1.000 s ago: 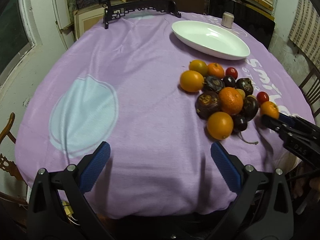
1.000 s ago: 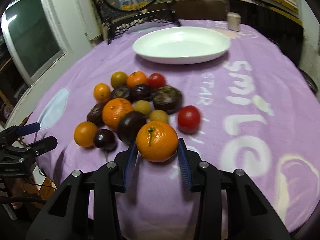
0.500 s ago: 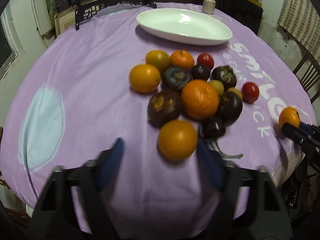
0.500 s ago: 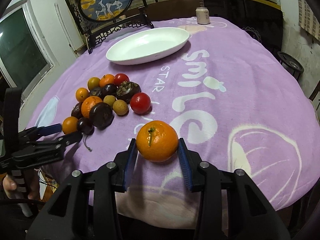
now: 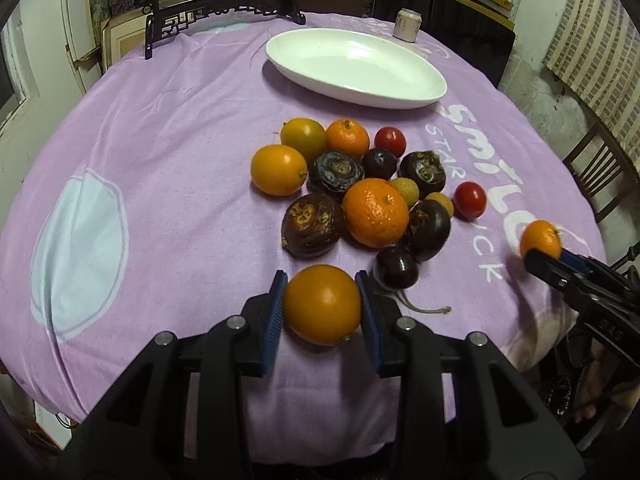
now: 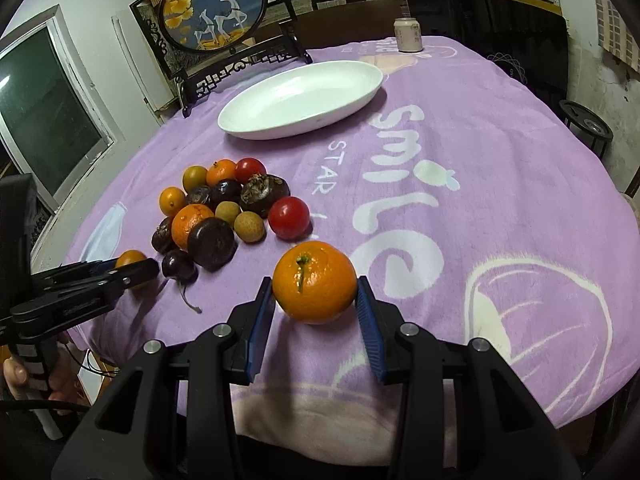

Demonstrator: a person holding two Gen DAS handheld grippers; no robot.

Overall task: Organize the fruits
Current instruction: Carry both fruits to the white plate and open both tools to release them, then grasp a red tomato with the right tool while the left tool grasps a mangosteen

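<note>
Holding a fruit in each gripper, I had the left gripper (image 5: 322, 308) closed on a smooth orange citrus (image 5: 322, 305) at the near edge of the pile, its pads (image 5: 273, 316) pressing both sides. The right gripper (image 6: 315, 312) clamped a mandarin (image 6: 314, 282) with its stem facing the camera, off to the right of the heap, above the purple tablecloth (image 6: 500, 184). Just beyond the left fruit lay a dark cherry (image 5: 397, 267) with a loose stem, then dark mangosteens (image 5: 313, 226), a large mandarin (image 5: 376, 213), longans (image 5: 405, 190) and cherry tomatoes (image 5: 470, 200), all touching. Farthest stood the empty white oval dish (image 5: 420, 92) and a can (image 5: 407, 24). My worry was round skin slipping from the pads, or a careless lift nudging the cherry and scattering the cluster.
</note>
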